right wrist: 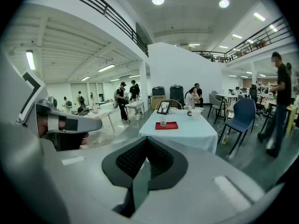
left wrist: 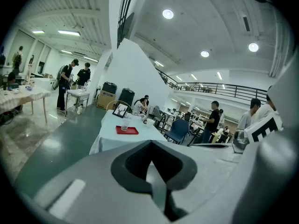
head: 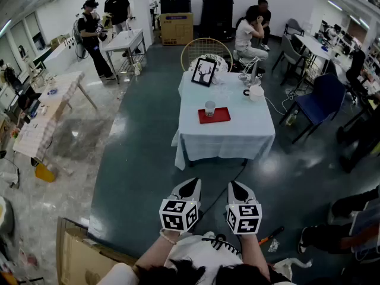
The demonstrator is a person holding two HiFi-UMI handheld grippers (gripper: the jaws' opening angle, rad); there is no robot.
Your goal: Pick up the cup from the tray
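Note:
A clear cup stands upright on a red tray on the table with a pale cloth, well ahead of me. The cup and tray show small in the right gripper view, and the cup and tray in the left gripper view. My left gripper and right gripper are held side by side close to my body, far short of the table. Both have their jaws closed together, with nothing between them.
On the table also stand a framed deer picture, a white bowl and a round wire chair back. A blue chair sits right of the table. People stand at the far left and sit behind. A cardboard box lies near my left.

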